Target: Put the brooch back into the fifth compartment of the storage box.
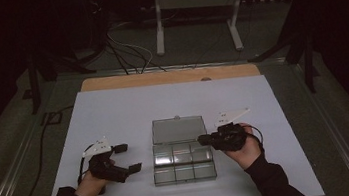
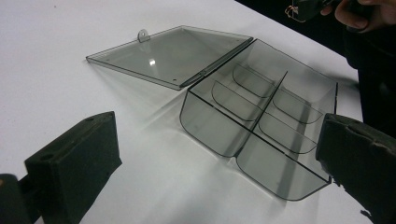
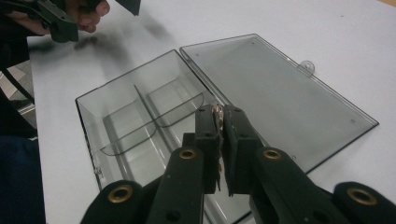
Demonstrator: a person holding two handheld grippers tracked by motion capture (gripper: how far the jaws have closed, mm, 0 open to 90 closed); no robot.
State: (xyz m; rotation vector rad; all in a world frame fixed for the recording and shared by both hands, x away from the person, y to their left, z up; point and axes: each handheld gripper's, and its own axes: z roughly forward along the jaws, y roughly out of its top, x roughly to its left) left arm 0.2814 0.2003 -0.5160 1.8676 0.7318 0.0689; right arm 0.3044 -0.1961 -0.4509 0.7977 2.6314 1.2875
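Note:
A clear plastic compartment box (image 1: 183, 163) lies open on the white table sheet (image 1: 114, 115), its lid (image 1: 177, 129) flat behind it. Several divided cells (image 2: 261, 116) hold nothing that I can see. My right gripper (image 1: 201, 138) hovers at the box's right rear corner, shut on a small thin metal piece (image 3: 217, 111) that pokes up between its pads (image 3: 205, 128). From the left gripper view that piece (image 2: 293, 10) glints at the far gripper's tip. My left gripper (image 1: 128, 157) rests left of the box, open, with nothing between its fingers (image 2: 74, 156).
The table's wooden edge (image 1: 170, 76) shows beyond the white sheet. A white metal stand (image 1: 196, 4) and cables (image 1: 126, 53) are on the dark floor behind. Bare sheet lies to the left, right and rear of the box.

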